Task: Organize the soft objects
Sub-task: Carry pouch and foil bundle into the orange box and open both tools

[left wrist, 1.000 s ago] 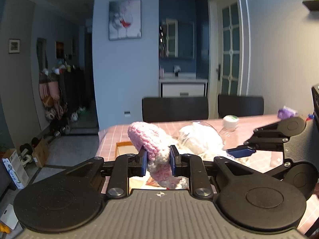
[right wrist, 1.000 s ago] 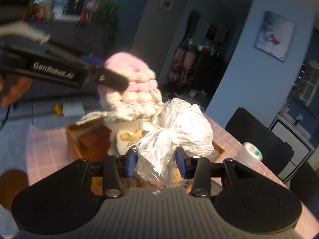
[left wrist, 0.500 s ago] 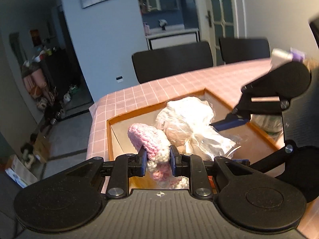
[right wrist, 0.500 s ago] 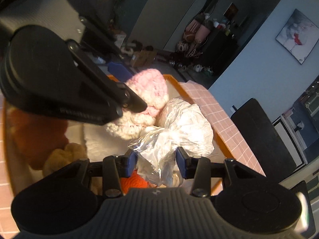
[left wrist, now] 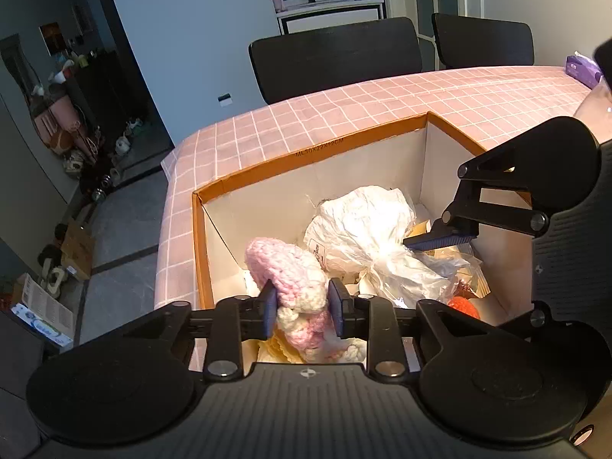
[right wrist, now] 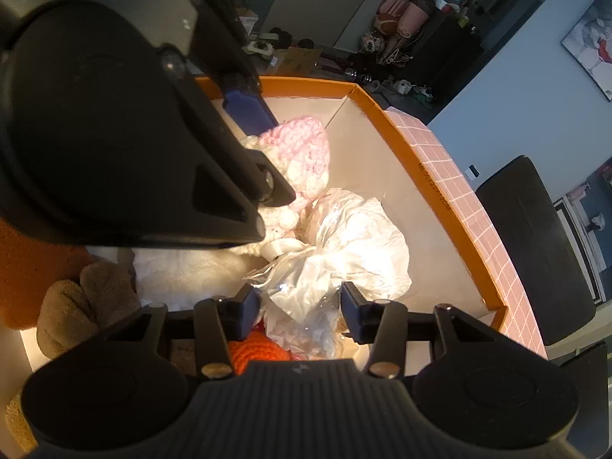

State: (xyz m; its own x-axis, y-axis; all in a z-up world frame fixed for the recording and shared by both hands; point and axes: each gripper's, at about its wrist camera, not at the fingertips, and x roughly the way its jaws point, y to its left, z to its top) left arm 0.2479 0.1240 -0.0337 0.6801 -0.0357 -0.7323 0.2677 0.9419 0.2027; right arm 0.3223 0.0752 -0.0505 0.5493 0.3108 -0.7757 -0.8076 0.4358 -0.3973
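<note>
Inside the orange-rimmed box [left wrist: 306, 160], near its left wall, the left gripper [left wrist: 302, 308] is opening around the pink-and-white knitted hat [left wrist: 285, 267], crown pointing away. Rightward, the right gripper [right wrist: 302, 315] is opening around the crumpled plastic bag [right wrist: 344, 252] mid-box.

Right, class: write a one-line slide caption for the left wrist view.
Left gripper, jaws opening, lowers a pink knitted toy into the orange-rimmed box.

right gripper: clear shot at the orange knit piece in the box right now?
Probably not. The plastic bag sits between its opening jaws, and the orange knit piece lies low beside its left jaw, partly under the bag.
</note>
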